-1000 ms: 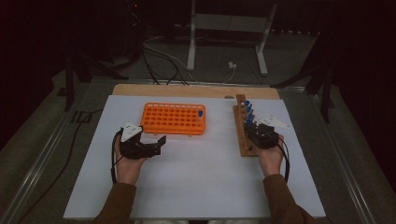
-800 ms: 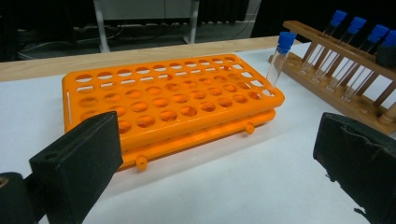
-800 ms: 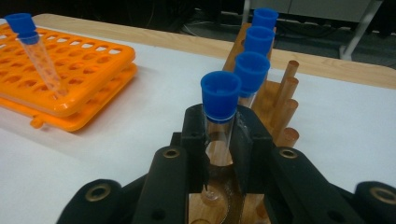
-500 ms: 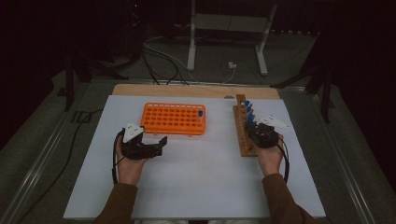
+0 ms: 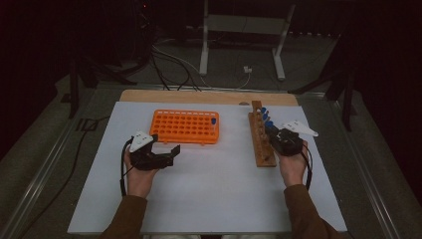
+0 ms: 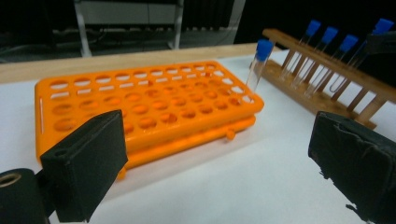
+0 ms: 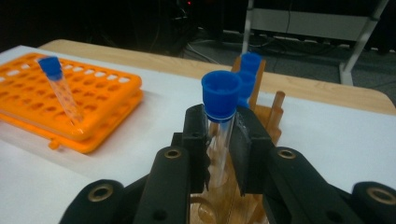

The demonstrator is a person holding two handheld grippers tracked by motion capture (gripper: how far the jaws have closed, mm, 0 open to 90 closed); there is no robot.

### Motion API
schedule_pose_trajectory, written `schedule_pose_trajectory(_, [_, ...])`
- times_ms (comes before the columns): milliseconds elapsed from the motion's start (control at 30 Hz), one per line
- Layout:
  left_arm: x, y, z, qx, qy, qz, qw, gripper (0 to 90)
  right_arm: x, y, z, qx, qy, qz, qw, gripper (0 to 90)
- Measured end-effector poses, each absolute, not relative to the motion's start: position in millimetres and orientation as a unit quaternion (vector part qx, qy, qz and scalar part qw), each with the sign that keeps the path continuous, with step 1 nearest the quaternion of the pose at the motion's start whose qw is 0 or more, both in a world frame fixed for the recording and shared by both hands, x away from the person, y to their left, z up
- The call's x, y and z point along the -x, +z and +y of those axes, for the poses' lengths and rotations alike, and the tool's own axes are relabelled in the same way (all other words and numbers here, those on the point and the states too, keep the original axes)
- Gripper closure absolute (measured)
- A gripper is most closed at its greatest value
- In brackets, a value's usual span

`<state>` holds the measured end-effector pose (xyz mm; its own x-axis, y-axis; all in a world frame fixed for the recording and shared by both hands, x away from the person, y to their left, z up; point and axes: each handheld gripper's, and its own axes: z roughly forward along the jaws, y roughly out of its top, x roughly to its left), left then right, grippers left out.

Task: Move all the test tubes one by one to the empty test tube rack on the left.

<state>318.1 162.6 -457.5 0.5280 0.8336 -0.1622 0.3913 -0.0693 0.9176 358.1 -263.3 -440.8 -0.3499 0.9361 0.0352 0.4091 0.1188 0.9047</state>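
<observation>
An orange tube rack [image 5: 184, 126] [image 6: 140, 102] [image 7: 93, 88] lies at the middle back of the white mat, with one blue-capped tube [image 5: 213, 123] [image 6: 258, 65] [image 7: 60, 93] leaning in its right end. To its right stands a wooden rack [image 5: 261, 144] [image 6: 327, 88] holding several blue-capped tubes [image 6: 329, 35]. My right gripper [image 5: 272, 133] [image 7: 219, 130] is shut on a blue-capped tube [image 7: 219, 98] that stands upright in the wooden rack. My left gripper [image 5: 165, 145] [image 6: 219, 158] hangs open in front of the orange rack's left end, nothing between its jaws.
A white mat [image 5: 219, 189] covers the table, with a wooden strip [image 5: 199, 96] along its far edge. Behind the table are a metal stand [image 5: 204, 45] and cables on the floor [image 5: 169, 59]. Metal rails run along both table sides.
</observation>
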Motion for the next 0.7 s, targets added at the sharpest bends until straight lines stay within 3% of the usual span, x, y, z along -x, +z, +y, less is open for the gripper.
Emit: schedule_pose_trajectory(700, [-327.6, -444.8, 122.8, -0.723, 0.216, 0.418, 0.505, 0.5, -347.5, -404.8, -262.8, -0.451, 0.477, 0.696, 0.291, 77.7])
